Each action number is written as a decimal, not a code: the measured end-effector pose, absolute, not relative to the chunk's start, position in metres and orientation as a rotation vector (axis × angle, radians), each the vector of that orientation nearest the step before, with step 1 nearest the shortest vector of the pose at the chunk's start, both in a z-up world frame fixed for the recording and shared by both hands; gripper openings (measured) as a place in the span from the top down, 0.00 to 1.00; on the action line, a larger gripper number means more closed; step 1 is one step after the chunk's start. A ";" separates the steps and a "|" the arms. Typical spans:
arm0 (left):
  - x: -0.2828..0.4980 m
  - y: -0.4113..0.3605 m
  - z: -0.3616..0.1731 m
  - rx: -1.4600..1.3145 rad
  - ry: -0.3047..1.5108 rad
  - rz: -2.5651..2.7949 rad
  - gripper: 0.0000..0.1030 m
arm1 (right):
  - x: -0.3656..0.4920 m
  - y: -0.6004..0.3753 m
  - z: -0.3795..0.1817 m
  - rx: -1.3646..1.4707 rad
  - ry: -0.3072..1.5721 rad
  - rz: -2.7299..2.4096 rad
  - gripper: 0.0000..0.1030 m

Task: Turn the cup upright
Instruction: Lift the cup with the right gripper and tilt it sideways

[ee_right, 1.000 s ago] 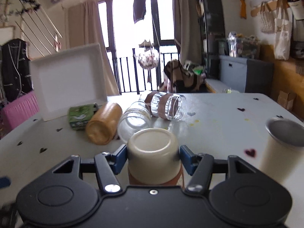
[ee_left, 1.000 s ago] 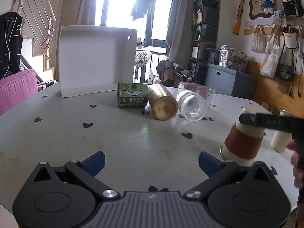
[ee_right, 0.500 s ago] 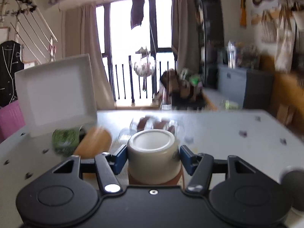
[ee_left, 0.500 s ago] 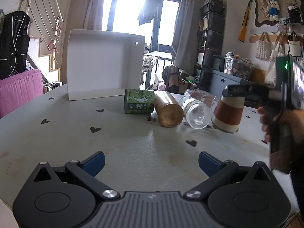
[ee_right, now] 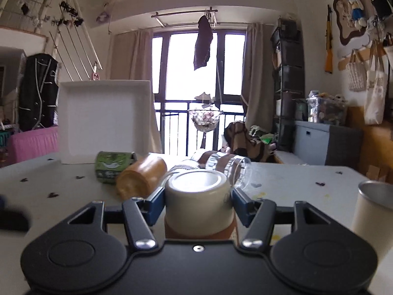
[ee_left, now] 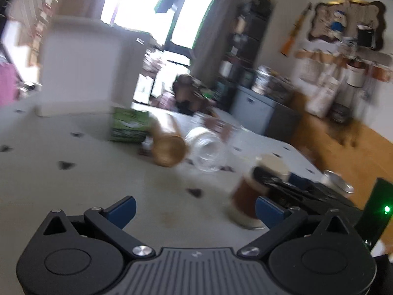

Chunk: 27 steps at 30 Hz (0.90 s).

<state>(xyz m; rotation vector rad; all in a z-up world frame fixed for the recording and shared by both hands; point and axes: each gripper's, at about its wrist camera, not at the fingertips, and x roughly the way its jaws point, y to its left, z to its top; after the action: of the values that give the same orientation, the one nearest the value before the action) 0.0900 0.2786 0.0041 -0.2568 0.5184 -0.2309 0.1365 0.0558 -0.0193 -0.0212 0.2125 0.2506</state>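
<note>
Right wrist view shows the right tongs (ee_right: 198, 198) clenched on the cup (ee_right: 198, 198), one blue pad pressed to each side of its cream upper part, above the brown sleeve. The cup's end that faces up is a recessed cream disc, so it looks upside down, though the rest of it is hidden behind the tongs. Just beyond the cup lie a clear glass jar (ee_right: 224, 168) with brown bands and a gold tumbler (ee_right: 141, 175), both on their sides, with a green can (ee_right: 111, 163) on the far side of the tumbler and a white tray (ee_right: 104, 120) propped upright behind that. To the right of the cup stands a cream tumbler (ee_right: 371, 211) with a steel rim, mouth up. Left wrist view, heavily blurred, shows the left tongs (ee_left: 195, 209) spread wide and holding nothing above the tabletop (ee_left: 98, 172), with the cup (ee_left: 248, 196) just ahead of their right finger, gripped by the right tongs (ee_left: 282, 179).
</note>
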 end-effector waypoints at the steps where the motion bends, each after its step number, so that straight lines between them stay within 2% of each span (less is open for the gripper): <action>1: 0.096 0.272 0.002 -0.218 0.537 -0.225 0.04 | 0.141 0.054 -0.017 0.015 0.237 0.262 0.41; 6: 0.122 0.240 -0.021 -0.083 0.623 -0.227 0.09 | 0.157 0.036 -0.004 0.150 0.307 0.281 0.41; 14: 0.162 0.203 -0.028 -0.056 0.602 -0.272 0.09 | 0.160 0.041 0.016 0.107 0.294 0.283 0.41; 27: 0.188 0.204 -0.045 -0.091 0.659 -0.234 0.08 | 0.124 0.023 0.010 0.105 0.271 0.321 0.41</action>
<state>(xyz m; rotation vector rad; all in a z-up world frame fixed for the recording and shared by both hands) 0.1880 0.2037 -0.0445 -0.0908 0.6591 -0.2336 0.1241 0.0231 0.0103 0.1047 0.2715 0.3208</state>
